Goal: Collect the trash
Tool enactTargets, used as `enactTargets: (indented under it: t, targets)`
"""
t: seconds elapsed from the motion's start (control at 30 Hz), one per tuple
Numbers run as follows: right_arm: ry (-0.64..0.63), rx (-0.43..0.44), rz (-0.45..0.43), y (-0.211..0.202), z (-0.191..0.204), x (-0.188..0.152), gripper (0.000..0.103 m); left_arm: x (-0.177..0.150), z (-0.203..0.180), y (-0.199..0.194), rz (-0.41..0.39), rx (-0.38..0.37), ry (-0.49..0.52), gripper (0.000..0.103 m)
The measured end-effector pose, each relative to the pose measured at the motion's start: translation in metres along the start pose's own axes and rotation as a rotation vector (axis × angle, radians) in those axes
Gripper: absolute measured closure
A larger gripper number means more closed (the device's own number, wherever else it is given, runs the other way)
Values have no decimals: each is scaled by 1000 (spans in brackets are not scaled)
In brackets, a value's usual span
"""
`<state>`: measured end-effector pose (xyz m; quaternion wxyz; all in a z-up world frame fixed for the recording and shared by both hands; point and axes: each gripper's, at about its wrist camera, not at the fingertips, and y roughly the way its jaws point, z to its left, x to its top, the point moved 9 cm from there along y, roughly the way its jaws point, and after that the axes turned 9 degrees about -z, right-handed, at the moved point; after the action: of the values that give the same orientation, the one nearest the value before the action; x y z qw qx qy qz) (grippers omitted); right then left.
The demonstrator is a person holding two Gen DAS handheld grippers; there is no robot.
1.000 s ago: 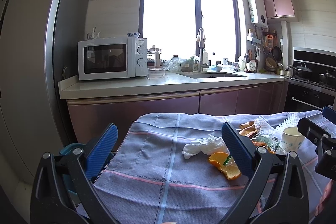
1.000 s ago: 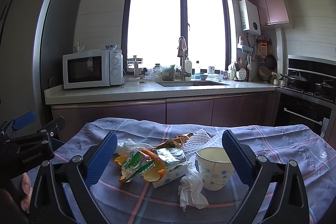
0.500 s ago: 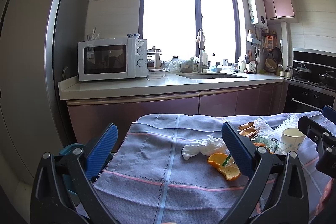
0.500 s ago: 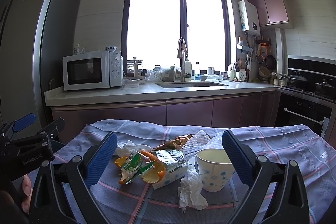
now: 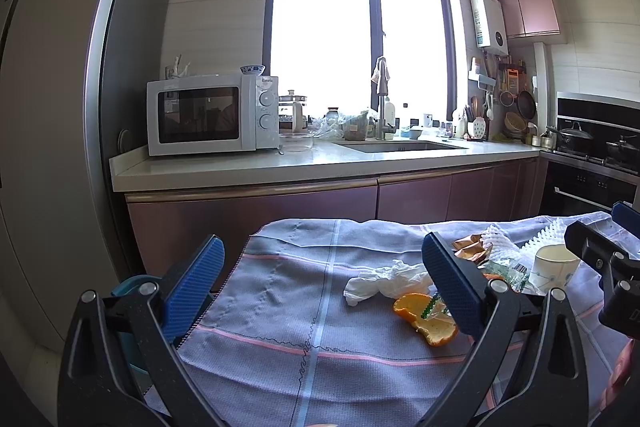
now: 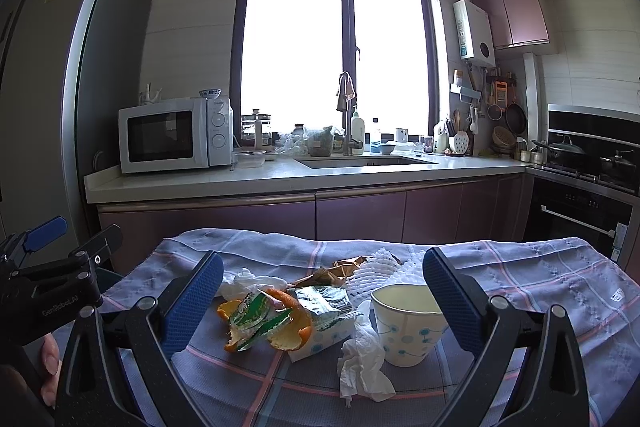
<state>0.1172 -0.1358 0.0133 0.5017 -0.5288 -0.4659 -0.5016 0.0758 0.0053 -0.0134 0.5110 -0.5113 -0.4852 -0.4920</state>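
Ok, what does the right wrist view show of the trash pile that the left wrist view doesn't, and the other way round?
Only the right wrist view: the crumpled tissue in front of the cup, the silver wrapper on a small box, and the left gripper seen from the side.
Only the left wrist view: a blue bin off the table's left edge, and the right gripper at the frame's right.
Both: the cup, orange peel, white tissue, foam net and checked cloth.

The left gripper (image 5: 322,281) and the right gripper (image 6: 322,293) are both hovering level with their blue-padded jaws spread wide and gripping nothing, while a hand (image 6: 38,375) is wrapping around the left gripper's black handle at the right wrist view's lower left.
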Motion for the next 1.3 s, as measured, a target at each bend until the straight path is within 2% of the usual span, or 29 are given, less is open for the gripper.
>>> enactTargets:
  t: [0.83, 1.3]
  targets:
    - [9, 5, 11, 0, -3, -3, 6, 2, -6, 3, 3, -4, 0, 6]
    - [17, 10, 27, 3, -6, -7, 6, -6, -16, 4, 22, -34, 7, 6]
